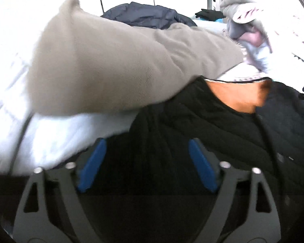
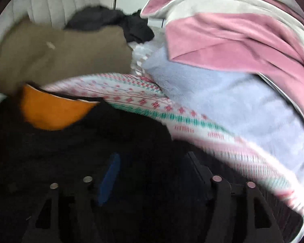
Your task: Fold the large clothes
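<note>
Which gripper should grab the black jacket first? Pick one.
Left, probably. The left gripper is open right over the black jacket; the right gripper view is blurred.

Each fisheye camera sits behind its own claw, tilted steeply down and close over a heap of clothes on a white bed (image 1: 14, 93); both views share the black quilted jacket with orange lining (image 1: 192, 133) (image 2: 71, 141)

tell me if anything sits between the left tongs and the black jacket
Nothing visible does. The left tongs stand open right over the black jacket. The beige fleece lies further off, draped over the jacket's far edge.
</note>
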`<state>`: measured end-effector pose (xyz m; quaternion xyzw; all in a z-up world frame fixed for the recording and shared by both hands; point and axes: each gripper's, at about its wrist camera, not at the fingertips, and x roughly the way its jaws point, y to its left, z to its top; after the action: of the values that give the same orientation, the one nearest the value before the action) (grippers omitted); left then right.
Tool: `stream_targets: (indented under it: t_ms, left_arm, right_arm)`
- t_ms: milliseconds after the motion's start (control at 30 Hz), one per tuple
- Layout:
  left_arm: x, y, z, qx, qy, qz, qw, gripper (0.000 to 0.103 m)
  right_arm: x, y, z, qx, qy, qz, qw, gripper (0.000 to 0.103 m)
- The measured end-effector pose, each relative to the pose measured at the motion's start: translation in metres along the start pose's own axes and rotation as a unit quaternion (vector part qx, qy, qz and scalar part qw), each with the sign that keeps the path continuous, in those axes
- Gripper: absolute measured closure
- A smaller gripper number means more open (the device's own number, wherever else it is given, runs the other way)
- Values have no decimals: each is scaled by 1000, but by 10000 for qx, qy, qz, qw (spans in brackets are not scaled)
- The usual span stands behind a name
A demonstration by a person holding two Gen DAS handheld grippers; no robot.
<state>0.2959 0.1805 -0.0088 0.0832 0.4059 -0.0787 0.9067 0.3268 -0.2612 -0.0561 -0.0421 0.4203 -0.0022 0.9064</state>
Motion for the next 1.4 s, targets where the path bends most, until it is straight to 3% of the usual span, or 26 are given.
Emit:
stream_targets:
  t_ms: [200,467,667,800,967,1033,1067,1100,1133,1167,1200,1233,1300,1400]
  left_arm:
    - [-82,7,-77,-485,374,-751,9953,13]
    - [-151,8,-195,-815,739,-1592,9811,13]
    - [-178,15,-270,-1022,912,-1758,9749,13]
    - [-186,10,-317,-1323,1204,-2174,9596,13]
    - [-185,-3,-347,-1520,1597,-2547,9415,14]
    - [-178,-14,-357,-1524,1837,-2622,9350,21]
    - [-174,-21,-363,-1533,1979,-2722,9291,29]
    - [-170,-28,-369,-1538,2124,-2833,9225,48]
    - [-168,-33,-371,-1523,2212,-2828,9208,63]
    - [-169,-36,-372,-1462,2229,-2628,9273,90]
    - [-177,-36,-370,-1443,2120,-2525,9330,91]
    - [-186,-33,-368,-1503,1982,-2636,9320,91]
    - [-216,-24,-358,-1612,1564,-2823,9327,92]
    - [-245,-15,-355,-1438,1276,-2429,9508,92]
  right_arm:
    - [-96,-7,-88,407,93,848,9955,23]
    - [-162,-39,-217,1076,642,1618,9788,22]
    - [-178,-33,-287,1243,988,1575,9747,22]
    - [-184,-30,-326,1365,1175,1606,9704,22]
    - [-192,-26,-367,1550,1379,1670,9639,22]
    - [-189,-25,-383,1690,1527,1745,9579,22]
    - [-189,-25,-388,1767,1580,1807,9545,23]
    - [-189,-23,-394,1843,1612,1920,9504,28]
    - [-193,-20,-397,1809,1617,2040,9484,54]
    - [-195,-17,-398,1775,1624,2167,9461,72]
    - [-203,-16,-397,1779,1549,2235,9457,82]
    - [-215,-16,-395,1721,1407,2192,9500,86]
    - [-237,-15,-386,1526,1099,2037,9608,87]
    - [-252,-8,-380,1164,1042,1562,9753,87]
